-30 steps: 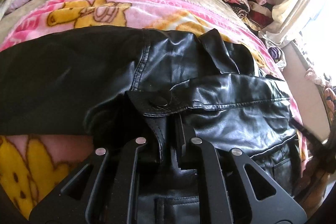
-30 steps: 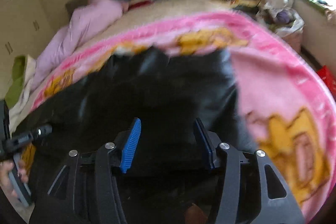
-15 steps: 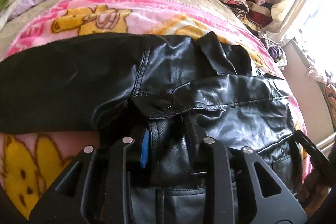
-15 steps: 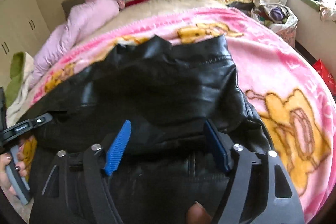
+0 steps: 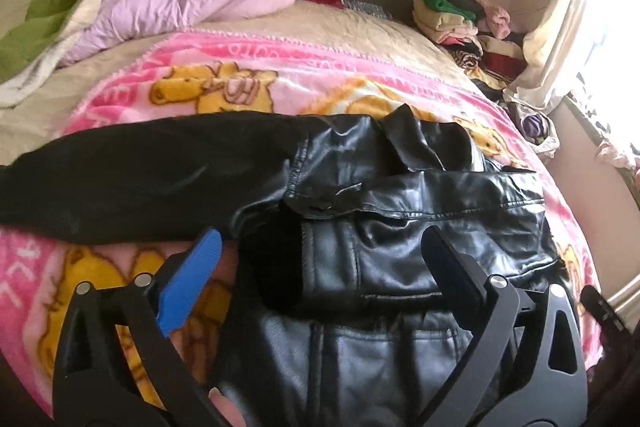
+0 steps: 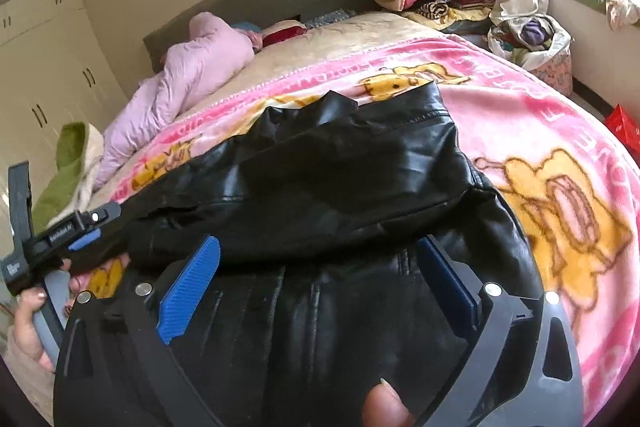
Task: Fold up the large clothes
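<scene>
Both of your claws have just been opening: the left claw (image 5: 320,263) and right claw (image 6: 320,275) gape with nothing pinched. Lift clear before regripping the black leather jacket (image 5: 400,219), folded on the pink blanket (image 5: 280,67). Its long axis runs across the bed, sleeve (image 5: 140,167) pointing left.

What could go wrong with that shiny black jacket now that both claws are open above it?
The black leather jacket looks stiff and slick, so its folded flap may spring back open. One sleeve is spread sideways over the pink blanket, unfolded. The left gripper and right gripper have just opened, holding nothing.
</scene>
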Tool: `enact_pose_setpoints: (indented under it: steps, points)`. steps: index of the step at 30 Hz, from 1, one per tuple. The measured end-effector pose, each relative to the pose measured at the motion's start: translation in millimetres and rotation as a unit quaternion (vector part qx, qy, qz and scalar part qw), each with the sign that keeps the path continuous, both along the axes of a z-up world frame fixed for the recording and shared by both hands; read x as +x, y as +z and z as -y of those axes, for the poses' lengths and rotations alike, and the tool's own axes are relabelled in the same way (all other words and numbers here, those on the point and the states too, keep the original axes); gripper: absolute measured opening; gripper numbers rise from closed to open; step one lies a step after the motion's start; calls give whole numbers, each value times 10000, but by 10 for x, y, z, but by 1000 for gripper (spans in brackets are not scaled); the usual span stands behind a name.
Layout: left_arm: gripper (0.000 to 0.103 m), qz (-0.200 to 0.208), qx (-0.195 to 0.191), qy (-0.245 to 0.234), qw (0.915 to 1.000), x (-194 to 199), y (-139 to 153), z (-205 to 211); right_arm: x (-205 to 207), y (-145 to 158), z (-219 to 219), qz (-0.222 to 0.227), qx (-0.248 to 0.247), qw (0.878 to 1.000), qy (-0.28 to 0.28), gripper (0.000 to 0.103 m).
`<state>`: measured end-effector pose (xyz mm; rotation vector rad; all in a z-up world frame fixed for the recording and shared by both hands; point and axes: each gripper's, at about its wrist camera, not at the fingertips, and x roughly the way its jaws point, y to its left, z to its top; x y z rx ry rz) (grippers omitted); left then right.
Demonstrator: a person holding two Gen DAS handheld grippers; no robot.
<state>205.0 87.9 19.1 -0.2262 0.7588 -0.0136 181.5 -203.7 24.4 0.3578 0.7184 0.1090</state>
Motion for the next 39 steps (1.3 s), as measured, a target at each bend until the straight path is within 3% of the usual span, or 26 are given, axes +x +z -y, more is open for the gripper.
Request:
enact_pose_setpoints:
  steps: [7, 20, 30, 39]
  points:
    - [94, 28, 19, 140, 9999, -188, -5, -111, -99, 108, -93, 114, 178, 9998, 61, 99]
    - [94, 179, 161, 572, 9981, -511, 53, -414, -57, 349, -575, 236, 29, 9985, 494, 99]
    - [94, 238, -231, 1098, 9934, -651, 70, -799, 120, 547, -1105, 301, -365, 9950, 876, 99]
    - [94, 392, -199, 1471, 9881, -762, 156, -1062, 237, 682, -1500, 455, -448, 9908, 1190, 99]
